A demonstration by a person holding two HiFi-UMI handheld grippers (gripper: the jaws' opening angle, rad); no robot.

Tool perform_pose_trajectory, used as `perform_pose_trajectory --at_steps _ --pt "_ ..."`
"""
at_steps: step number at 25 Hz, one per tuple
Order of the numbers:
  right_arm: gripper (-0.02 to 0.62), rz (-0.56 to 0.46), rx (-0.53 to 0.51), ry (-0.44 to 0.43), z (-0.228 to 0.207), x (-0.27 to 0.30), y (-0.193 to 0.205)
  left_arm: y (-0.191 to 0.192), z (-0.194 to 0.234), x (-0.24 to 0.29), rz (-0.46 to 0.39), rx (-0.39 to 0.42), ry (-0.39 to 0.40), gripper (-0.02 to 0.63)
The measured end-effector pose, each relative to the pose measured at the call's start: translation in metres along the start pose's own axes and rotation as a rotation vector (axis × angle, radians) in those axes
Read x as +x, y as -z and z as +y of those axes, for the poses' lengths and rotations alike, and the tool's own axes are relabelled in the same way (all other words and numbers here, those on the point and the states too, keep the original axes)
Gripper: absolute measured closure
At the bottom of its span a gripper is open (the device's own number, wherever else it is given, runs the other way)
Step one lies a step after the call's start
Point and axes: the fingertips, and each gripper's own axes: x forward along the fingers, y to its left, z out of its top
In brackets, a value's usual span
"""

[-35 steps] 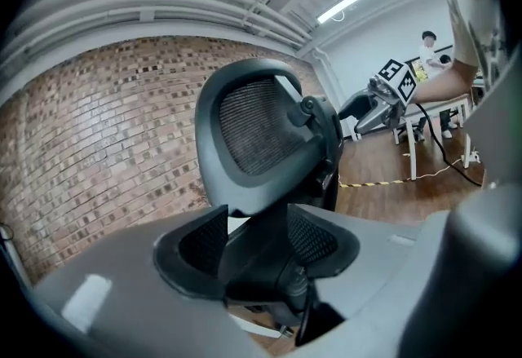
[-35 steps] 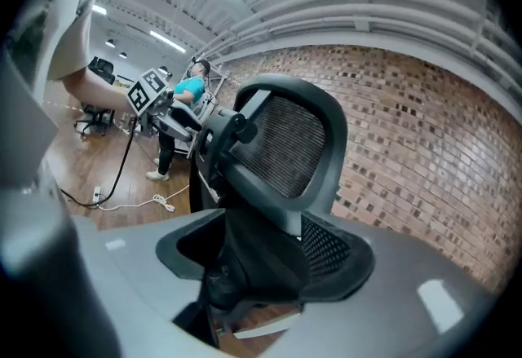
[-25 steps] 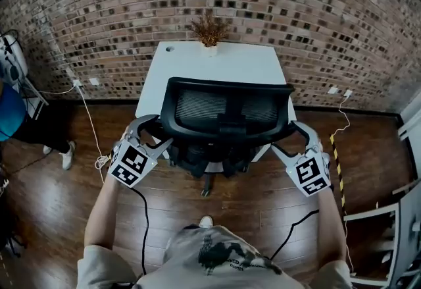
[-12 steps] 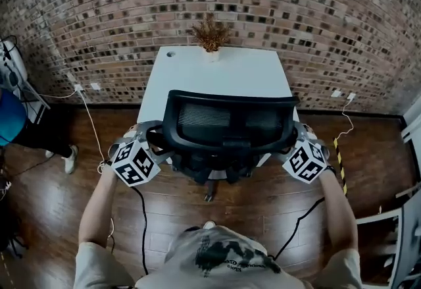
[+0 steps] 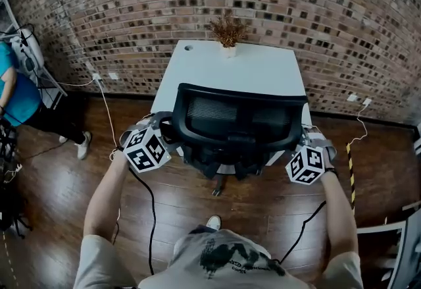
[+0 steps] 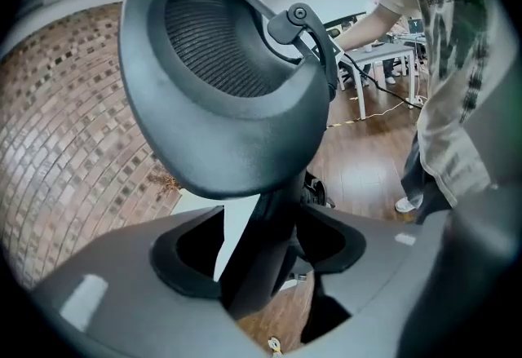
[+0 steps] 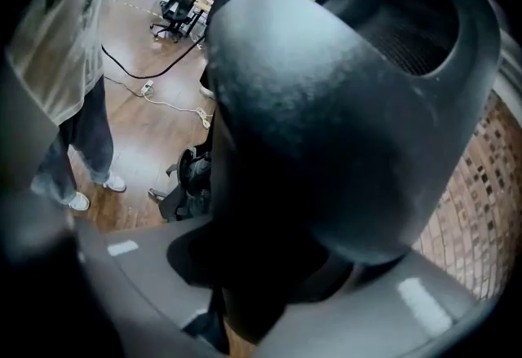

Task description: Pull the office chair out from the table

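Office chair (image 5: 240, 130) is gripped on both sides of its black mesh backrest (image 6: 220, 63); my left gripper (image 5: 168, 131) has its jaws clenched on the backrest's left edge, and in the left gripper view a dark strut of the frame stands between them; my right gripper (image 5: 304, 137) has its jaws clenched on the right edge, whose thick dark rim fills the gap between them in the right gripper view; each marker cube sits just outside the chair, level with the lower part of the backrest; my forearms reach forward to either side, and a black cable (image 5: 152, 215) hangs from the left gripper down past my arm. In the head view the chair stands close against the near edge of the white counter (image 5: 197, 70), backrest turned toward me and overlapping that edge; part of its base shows over the wood floor (image 5: 59, 195) below the seat. A small dried plant (image 5: 227, 32) stands at the counter's far edge, touching or just beside the brick wall (image 5: 131, 4); a person in a blue top (image 5: 13, 93) is at the far left, well apart from the chair.
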Motion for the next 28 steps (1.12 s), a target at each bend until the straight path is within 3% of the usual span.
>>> perform_pose_trajectory --at_steps 7,13,28 --pt "0.446 -0.022 -0.025 0.003 0.006 -0.01 0.0 -0.003 -0.014 -0.008 0.06 -0.031 0.003 0.31" --pt "0.446 -0.048 -0.052 -0.022 0.017 -0.028 0.006 -0.005 -0.046 -0.018 0.188 0.073 -0.054 0.357" --pt "0.434 -0.091 -0.084 -0.018 0.076 -0.104 0.037 -0.05 -0.158 -0.056 0.212 0.024 -0.099 0.357"
